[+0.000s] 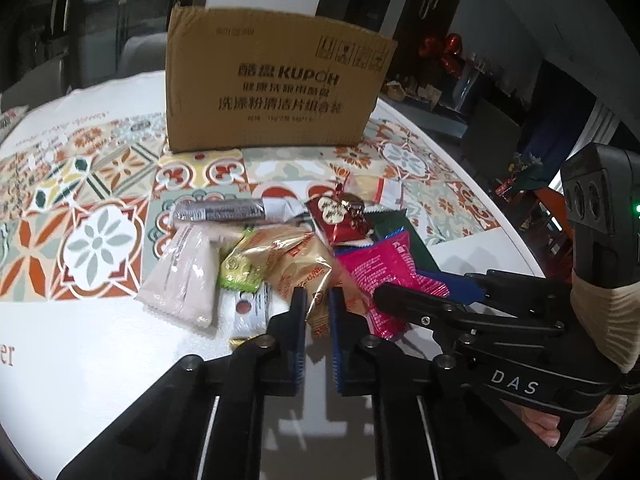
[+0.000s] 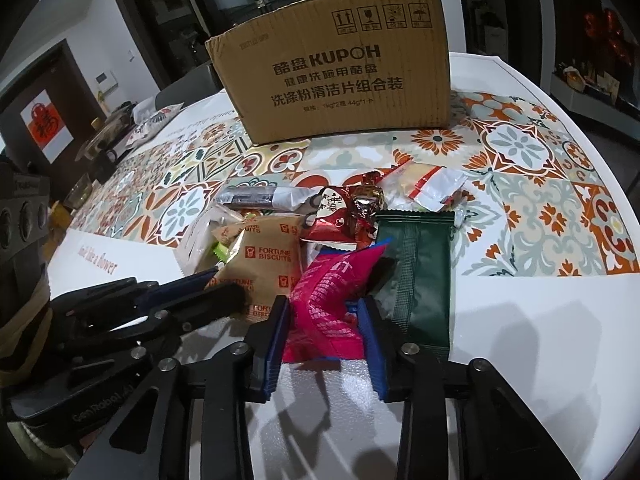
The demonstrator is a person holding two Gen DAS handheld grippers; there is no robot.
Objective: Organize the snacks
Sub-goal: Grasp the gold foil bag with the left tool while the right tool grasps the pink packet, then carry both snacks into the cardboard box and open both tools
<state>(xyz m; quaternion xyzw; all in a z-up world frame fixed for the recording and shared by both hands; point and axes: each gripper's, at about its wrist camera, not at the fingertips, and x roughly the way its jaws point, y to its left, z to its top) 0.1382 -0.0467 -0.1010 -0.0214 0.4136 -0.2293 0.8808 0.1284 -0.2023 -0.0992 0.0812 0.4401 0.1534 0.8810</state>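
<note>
Your left gripper [image 1: 318, 300] pinches the fortune biscuit pack [image 1: 298, 260], right gripper [image 2: 324, 320] clamps the pink packet [image 2: 326, 292]; cardboard box [image 2: 340, 84] sits straight ahead of both.

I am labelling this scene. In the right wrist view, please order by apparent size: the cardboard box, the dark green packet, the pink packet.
1. cardboard box, clearly largest, though farthest.
2. dark green packet and pink packet look alike; the pink one is crumpled between the right gripper pads and nearer, so I cannot rank them.
</note>
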